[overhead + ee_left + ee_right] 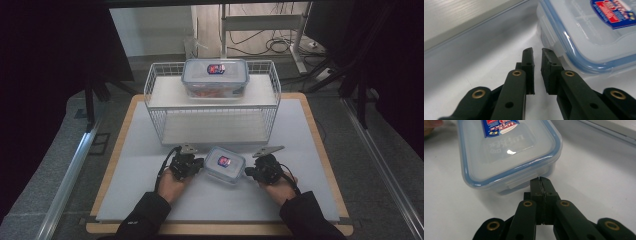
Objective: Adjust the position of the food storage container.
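Sitting on the white counter [150,165] in front of the wire rack [160,90], a small clear container [224,164] (blue-rimmed lid, contents not discernible) is lying between both grippers. The left gripper [537,53] is nearly closed just beside its corner, gripping nothing. The right gripper [541,181] is clenched, its tips touching the container's end wall. A larger container [215,77] holding something orange is resting on the rack.

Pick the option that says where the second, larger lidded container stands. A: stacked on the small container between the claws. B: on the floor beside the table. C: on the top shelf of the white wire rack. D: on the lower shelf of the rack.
C: the larger lidded container sits on the top shelf of the white wire rack, behind the small container.
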A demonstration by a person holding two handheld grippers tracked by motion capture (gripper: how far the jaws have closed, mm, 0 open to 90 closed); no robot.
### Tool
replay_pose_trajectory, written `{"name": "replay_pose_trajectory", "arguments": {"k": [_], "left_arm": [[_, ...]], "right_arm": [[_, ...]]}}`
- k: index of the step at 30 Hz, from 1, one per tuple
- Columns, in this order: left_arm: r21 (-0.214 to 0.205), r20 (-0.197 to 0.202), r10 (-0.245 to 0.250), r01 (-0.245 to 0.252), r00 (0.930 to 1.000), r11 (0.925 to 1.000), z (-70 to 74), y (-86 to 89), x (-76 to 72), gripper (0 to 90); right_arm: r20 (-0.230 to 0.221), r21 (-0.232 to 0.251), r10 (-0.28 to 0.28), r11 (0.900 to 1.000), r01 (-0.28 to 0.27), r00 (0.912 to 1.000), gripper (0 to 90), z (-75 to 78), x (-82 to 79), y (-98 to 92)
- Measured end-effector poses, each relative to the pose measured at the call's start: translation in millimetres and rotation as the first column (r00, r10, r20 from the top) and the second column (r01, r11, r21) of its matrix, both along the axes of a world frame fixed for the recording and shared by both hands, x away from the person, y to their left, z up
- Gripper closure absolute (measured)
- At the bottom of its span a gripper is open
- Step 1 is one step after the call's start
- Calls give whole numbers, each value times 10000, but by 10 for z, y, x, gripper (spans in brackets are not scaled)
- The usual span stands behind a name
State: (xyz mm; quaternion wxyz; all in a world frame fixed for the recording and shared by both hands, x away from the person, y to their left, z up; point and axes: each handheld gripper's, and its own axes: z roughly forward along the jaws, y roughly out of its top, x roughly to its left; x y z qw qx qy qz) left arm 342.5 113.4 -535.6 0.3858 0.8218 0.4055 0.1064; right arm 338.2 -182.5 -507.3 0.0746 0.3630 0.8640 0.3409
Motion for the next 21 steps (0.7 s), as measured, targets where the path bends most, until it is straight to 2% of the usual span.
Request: {"name": "replay_pose_trajectory", "arguments": {"k": [6,9,14,18,21], "left_arm": [[77,-207,305,-303,9993,9995,32,22,-155,826],[333,-192,213,-206,9996,9992,55,50,-267,826],[336,-212,261,-253,9994,9991,62,74,-373,819],[401,156,477,-483,9987,9980,134,160,-406,753],[437,632,859,-887,9943,9951,202,281,-468,633]], "right_arm": [[203,-183,-68,9998,71,9998,898,-21,67,78],[180,-139,23,9999,-20,9998,898,-33,83,112],[176,-156,159,9998,-156,9997,898,-43,79,155],[252,-129,259,9996,-255,9993,896,-18,75,135],[488,-20,345,9994,-344,9982,819,39,60,62]]}}
